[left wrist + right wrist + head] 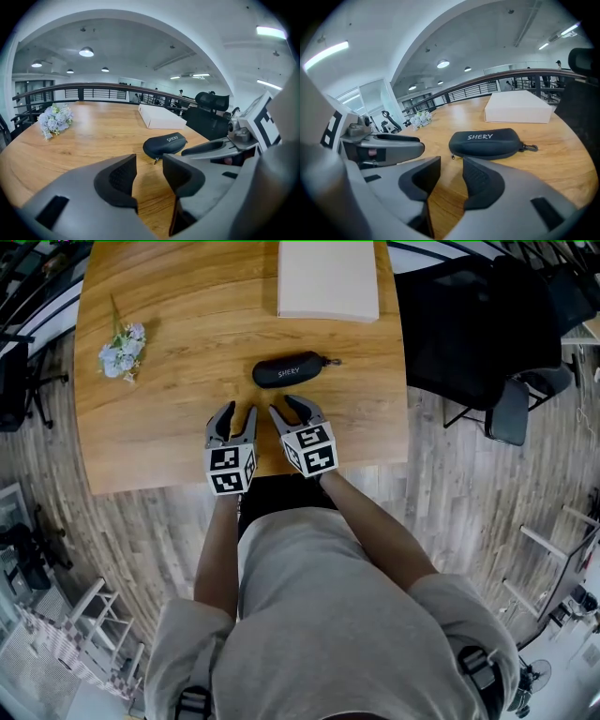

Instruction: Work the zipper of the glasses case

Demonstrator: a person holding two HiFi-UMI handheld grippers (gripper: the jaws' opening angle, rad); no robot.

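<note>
Only one word I can read: "SHERY", white caps on the dark lid of the glasses case, just ahead of my right fingers, letters upright twd me. Same word seen ahead & slightly right of my left fingers, tilted, smaller. In head view it's tiny, barely legible. Left marker cube & right marker cube, behind the fingers: b/w square code patterns.

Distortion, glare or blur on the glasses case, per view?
Head view: fisheye bends the table edges; glasses case sharp, evenly lit. Left gripper view: strong barrel warp, black corners, case legible. Right gripper view: same warp, SHERY print crisp, ceiling lamp bright, no glare on the case.
</note>
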